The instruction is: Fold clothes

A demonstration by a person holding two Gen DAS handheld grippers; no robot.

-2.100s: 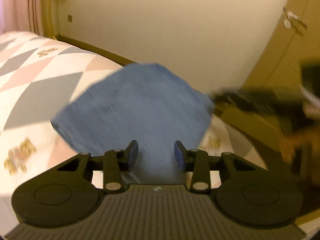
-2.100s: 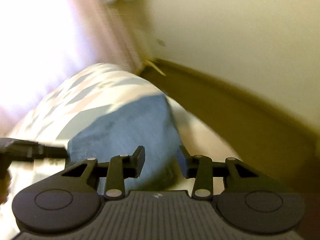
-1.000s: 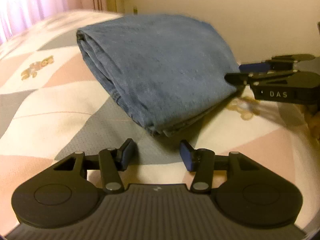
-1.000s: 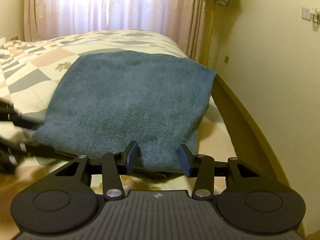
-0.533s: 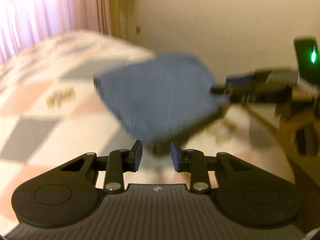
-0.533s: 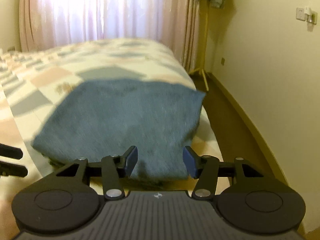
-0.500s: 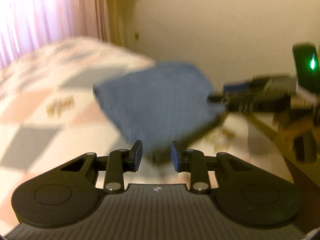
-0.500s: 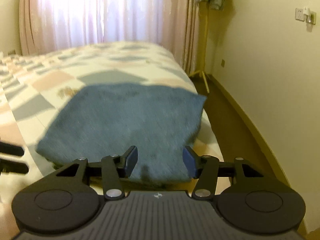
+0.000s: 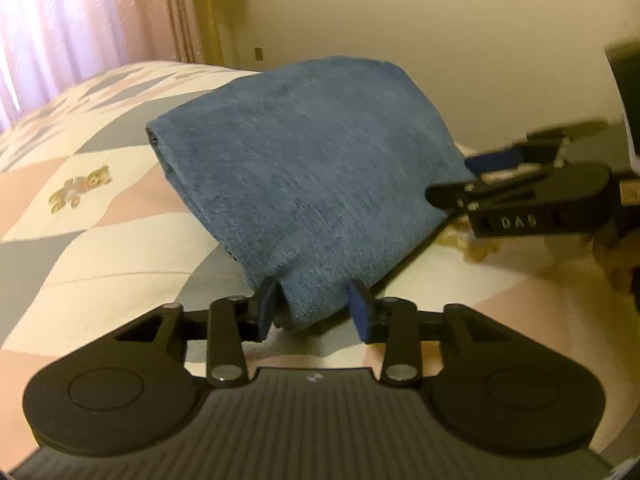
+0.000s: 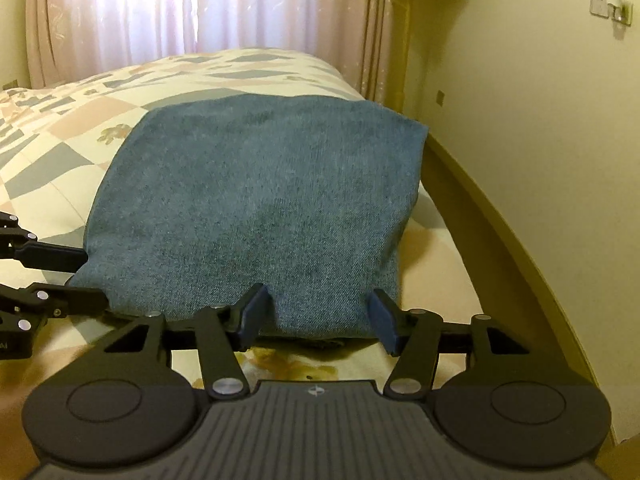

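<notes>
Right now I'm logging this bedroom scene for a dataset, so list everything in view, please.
folded garment: one, blue denim-like cloth, lying on the bed near its edge
bedspread: one, cream, pink and grey patches with small bear prints, under the garment
curtains: pink, sheer, behind the bed
wall switch: one, white, on the wall at right
left gripper: black, blue pads, jaws opening around the garment's corner
right gripper: black, blue pads, jaws opening around the garment's near edge

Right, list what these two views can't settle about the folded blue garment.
- Garment type: folded blue garment shows only plain fabric, both views.
- Near edge: covered by left hand-held gripper in the left view, by right hand-held gripper in the right.
- Pad contact: unclear; both jaws opening around the fabric.
</notes>
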